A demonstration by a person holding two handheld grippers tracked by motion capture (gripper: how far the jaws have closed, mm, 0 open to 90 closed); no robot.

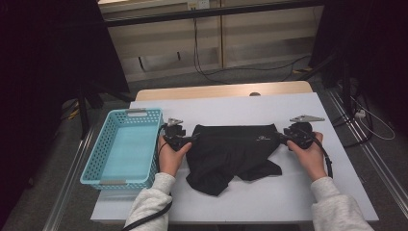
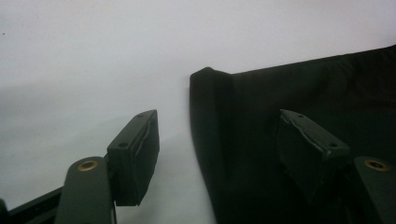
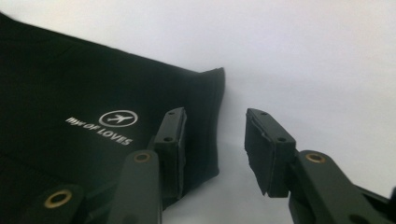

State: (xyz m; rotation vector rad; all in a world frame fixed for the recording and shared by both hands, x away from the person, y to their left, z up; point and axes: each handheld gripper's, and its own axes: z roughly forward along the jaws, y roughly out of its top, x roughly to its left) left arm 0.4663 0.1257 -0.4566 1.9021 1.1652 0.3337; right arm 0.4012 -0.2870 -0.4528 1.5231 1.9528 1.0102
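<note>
Black shorts (image 1: 231, 154) spread flat mid-table beside a blue basket (image 1: 120, 149), left gripper (image 1: 185, 139) and right gripper (image 1: 285, 137) level at opposite waistband corners, hands low, jaws parted, gripping nothing.

Both hands rest low, left claw (image 1: 191, 138) and right claw (image 1: 280, 136) gaping, facing inward.

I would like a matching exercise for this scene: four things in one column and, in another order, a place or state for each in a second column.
1. basket
2. black garment
3. left gripper
4. white logo

a. printed on the fabric
b. jaws open at the cloth's edge
c. spread flat in the middle of the table
d. light blue, at the table's left side

Pairs: 1-d, 2-c, 3-b, 4-a
</note>
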